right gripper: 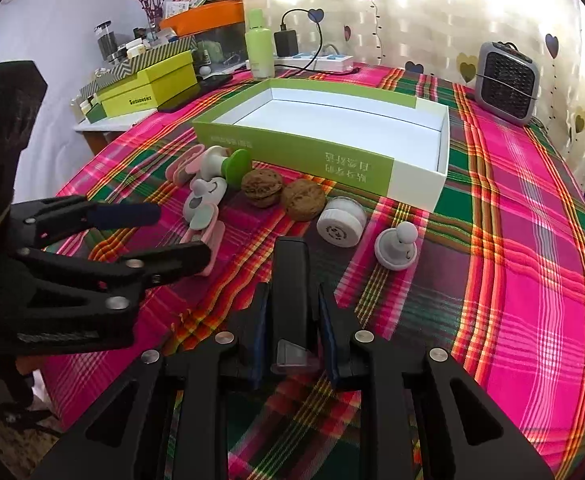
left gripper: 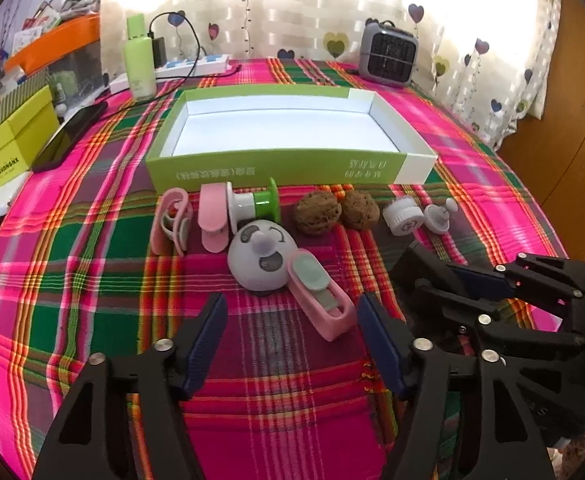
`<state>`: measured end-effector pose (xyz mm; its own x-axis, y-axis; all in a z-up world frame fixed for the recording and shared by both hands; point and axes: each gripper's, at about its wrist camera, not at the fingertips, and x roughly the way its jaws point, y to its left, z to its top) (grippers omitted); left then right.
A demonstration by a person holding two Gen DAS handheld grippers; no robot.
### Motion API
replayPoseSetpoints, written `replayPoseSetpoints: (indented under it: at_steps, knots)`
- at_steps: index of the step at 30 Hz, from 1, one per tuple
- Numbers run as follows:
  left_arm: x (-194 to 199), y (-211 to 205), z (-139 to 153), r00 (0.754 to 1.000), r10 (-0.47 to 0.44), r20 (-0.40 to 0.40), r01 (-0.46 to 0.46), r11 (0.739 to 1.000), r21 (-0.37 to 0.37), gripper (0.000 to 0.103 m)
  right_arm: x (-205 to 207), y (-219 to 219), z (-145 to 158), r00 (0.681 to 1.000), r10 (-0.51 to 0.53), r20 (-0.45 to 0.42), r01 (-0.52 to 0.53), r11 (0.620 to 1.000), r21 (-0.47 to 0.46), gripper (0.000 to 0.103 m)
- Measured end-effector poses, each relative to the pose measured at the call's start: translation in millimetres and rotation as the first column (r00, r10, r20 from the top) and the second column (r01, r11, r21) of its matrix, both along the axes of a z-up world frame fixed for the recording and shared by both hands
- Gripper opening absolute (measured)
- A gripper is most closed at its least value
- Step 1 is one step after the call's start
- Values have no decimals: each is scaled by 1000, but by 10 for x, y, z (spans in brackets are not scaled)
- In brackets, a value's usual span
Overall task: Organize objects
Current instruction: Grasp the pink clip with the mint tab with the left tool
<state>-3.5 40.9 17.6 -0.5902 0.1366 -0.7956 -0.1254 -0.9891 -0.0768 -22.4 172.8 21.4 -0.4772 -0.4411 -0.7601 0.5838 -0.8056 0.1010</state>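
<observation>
Walnuts (left gripper: pixel 317 213) number two, pink clips perhaps three, box (left gripper: pixel 288 168) one.

A woven plaid cloth (left gripper: pixel 92 280) covers the table, the green-and-white box (left gripper: pixel 276 172) looks like smooth matt cardboard, the 2 walnuts (left gripper: pixel 318 212) are rough and wrinkled, and the pink clip (left gripper: pixel 212 220) is smooth plastic.

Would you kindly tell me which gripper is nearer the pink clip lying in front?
Left. The left gripper sits just before the pink clip; the right gripper is off to its right.
</observation>
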Motion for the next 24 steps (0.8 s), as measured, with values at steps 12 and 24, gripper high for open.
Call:
replayPoseSetpoints:
  at_steps: [12,24]
  knots:
    - [-76,25,-63,998,57,19,-56,998,-26,54,-6,58,1,1000,-9,16,10,999,-31,24]
    - [-66,-34,-51,997,72,10,-72,997,-14,26,-13,61,-11,1000,-19,21,19,1000,-23,24]
